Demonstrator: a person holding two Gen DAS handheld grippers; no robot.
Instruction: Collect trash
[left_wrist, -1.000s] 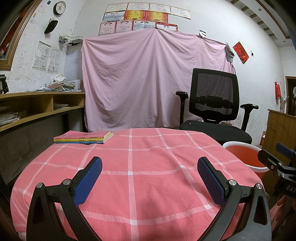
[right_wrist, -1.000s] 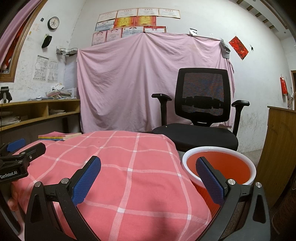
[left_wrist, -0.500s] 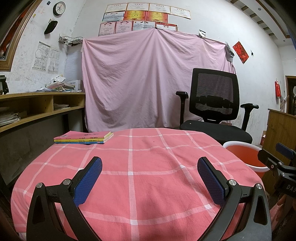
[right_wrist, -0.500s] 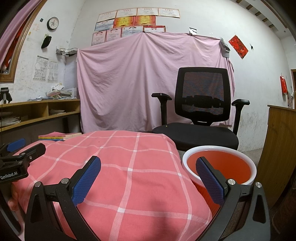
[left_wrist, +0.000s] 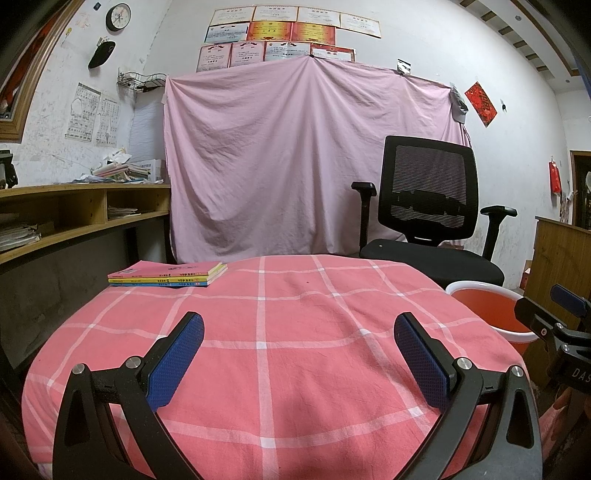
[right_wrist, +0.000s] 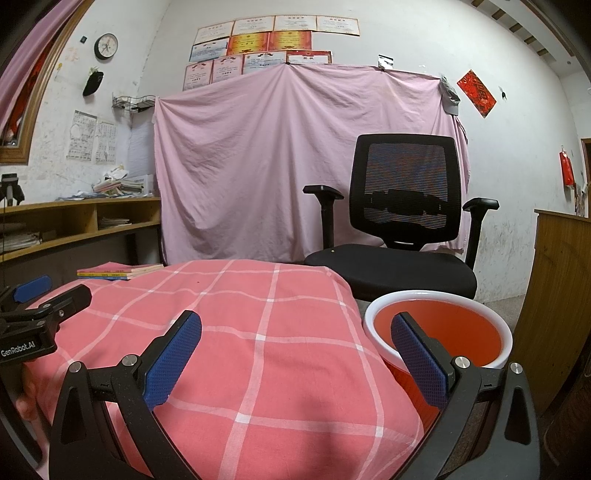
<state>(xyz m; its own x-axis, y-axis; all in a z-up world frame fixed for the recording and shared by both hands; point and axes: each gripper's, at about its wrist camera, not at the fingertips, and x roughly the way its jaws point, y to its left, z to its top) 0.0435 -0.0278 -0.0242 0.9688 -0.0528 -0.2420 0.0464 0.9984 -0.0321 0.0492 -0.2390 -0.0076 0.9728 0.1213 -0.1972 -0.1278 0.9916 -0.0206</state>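
From the left wrist camera, the left gripper (left_wrist: 299, 350) hangs low over the near part of the surface (left_wrist: 295, 332), which wears a pink checked cloth; its blue fingers (left_wrist: 173, 363) are spread wide with nothing between them. No trash shows anywhere on the cloth. The only things lying there are a few thin books (left_wrist: 168, 274) stacked at the far left corner, well apart from the fingers. An orange bucket (left_wrist: 487, 314) with a white rim stands just past the right edge of the surface, and the right gripper (left_wrist: 557, 321) pokes in beside it. My reading is that the collecting is either over or not yet begun. The next move calls for finding a piece to pick up.

From the right wrist camera, the right gripper (right_wrist: 295, 352) sits over the surface's right edge (right_wrist: 354, 314), fingers (right_wrist: 415, 360) likewise released and empty, the right one in line with the bucket (right_wrist: 439, 332) mouth. No trash shows in the part of the bucket visible here. A black office chair (right_wrist: 399, 236) stands behind it, a wooden cabinet (right_wrist: 554, 295) closes in on the right, and a pink sheet hangs on the wall. The room for moving lies over the cloth; the gap around the bucket is narrow.
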